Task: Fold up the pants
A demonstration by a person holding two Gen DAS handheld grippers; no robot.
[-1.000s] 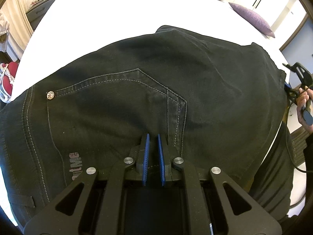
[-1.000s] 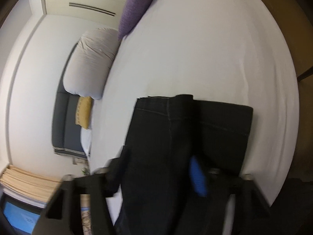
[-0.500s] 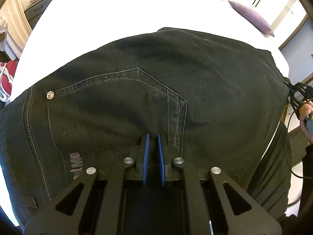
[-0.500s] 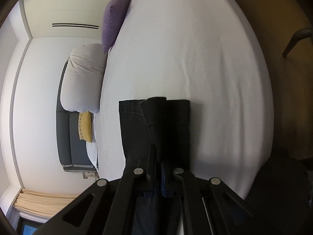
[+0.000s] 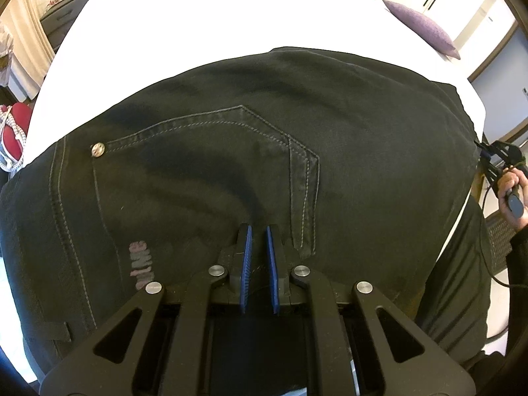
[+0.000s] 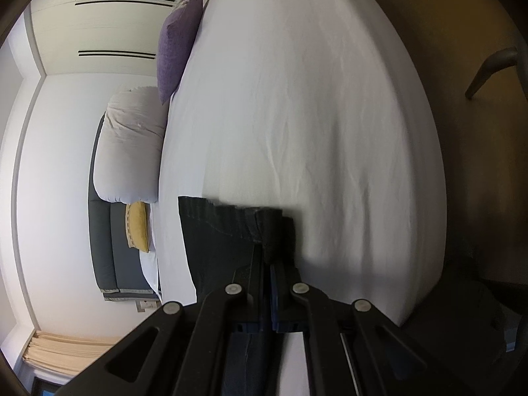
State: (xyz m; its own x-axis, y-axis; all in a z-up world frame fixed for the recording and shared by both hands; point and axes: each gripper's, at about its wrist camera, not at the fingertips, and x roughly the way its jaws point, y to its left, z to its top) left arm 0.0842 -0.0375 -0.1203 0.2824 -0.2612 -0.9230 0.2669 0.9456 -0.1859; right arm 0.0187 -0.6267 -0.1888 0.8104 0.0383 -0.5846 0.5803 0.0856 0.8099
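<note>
Since a second ago the right gripper has gone from spread wide astride the leg ends to pressed together on them, and it has drawn in over the hems; the left gripper has kept its place throughout; now, in the right wrist view, a bunched fold of dark cloth stands between the right gripper's blue pads, so it is pinching the cuff end of the pants, which lie near the side edge of the bed, with bare white sheet running on toward the purple cushion and the grey pillow at the head end; in the left wrist view the seat of the pants, back pocket and rivet uppermost, fills the near edge of the bed, while part of the garment hangs over that edge; the left gripper's pads stand nearly together just over the cloth below the pocket, and whether they nip a fold cannot be told (the gap between them looks bare); at the far right of that view a hand holds the other tool at the leg end; the hold at both ends probably serves to keep the cloth taut and the seat anchored, so that the cuffs can be carried over toward the waistband in one fold.
</note>
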